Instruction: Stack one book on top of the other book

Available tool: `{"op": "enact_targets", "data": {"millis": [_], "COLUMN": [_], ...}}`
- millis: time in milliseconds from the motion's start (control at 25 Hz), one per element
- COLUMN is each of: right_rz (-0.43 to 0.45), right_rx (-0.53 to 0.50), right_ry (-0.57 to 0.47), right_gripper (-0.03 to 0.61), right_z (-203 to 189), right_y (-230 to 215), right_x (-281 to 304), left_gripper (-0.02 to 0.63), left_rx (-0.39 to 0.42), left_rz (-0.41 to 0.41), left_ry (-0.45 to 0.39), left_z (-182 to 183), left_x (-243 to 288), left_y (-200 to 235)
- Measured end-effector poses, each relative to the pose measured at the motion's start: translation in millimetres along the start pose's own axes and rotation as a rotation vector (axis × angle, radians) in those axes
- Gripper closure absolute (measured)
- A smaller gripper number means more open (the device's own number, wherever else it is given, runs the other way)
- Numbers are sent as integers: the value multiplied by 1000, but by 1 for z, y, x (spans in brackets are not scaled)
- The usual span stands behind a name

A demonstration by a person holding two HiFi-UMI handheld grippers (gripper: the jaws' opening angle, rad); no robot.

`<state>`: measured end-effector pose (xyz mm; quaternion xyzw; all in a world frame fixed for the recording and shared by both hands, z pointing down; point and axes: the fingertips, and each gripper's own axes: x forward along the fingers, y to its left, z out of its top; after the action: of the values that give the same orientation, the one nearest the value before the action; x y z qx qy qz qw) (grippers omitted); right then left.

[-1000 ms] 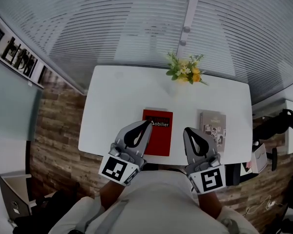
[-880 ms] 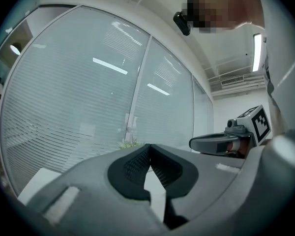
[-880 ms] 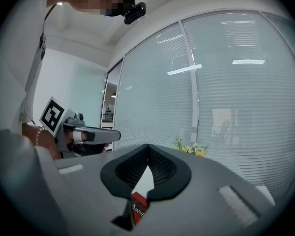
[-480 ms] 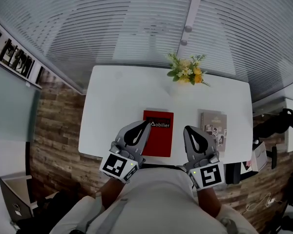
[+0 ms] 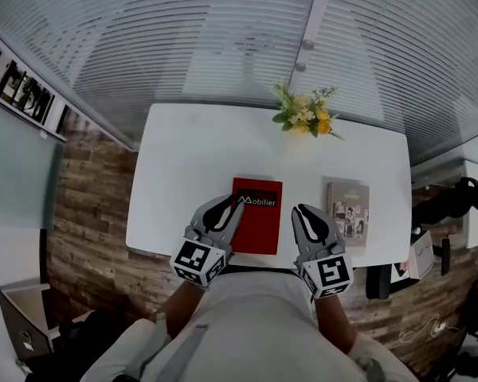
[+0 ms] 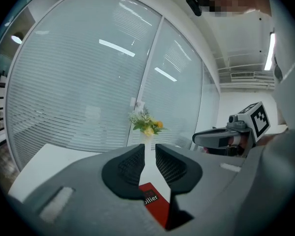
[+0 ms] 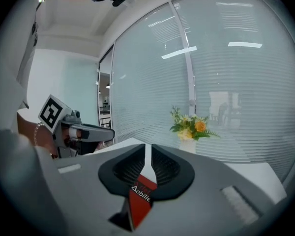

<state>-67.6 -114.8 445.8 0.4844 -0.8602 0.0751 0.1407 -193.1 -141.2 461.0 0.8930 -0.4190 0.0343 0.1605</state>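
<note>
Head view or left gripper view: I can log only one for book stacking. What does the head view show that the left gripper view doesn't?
Only the head view shows the grey book, lying right of the red book, apart from it. Only the left gripper view shows the jaws of the left gripper slightly apart, just opened further, nothing between them. Both show the red book, the flowers and the white table.
</note>
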Motion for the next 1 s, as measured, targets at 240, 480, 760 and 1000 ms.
{"op": "enact_targets", "data": {"millis": [240, 480, 760, 1000], "right_rz": [3, 18, 34, 44], "right_rx": [18, 56, 96, 146], "right_ry": [91, 159, 231, 294], "right_gripper": [497, 469, 440, 414], "right_z": [-46, -87, -126, -159], "right_y": [-2, -1, 4, 6], "right_x": [12, 23, 35, 41], "left_gripper": [499, 484, 462, 436], "left_rx": [-26, -64, -106, -149], "left_rz": [7, 13, 8, 13], "left_ry": [89, 166, 254, 318], "left_z": [-41, -79, -121, -155], "left_x": [5, 8, 9, 10], "left_y": [7, 18, 28, 35]}}
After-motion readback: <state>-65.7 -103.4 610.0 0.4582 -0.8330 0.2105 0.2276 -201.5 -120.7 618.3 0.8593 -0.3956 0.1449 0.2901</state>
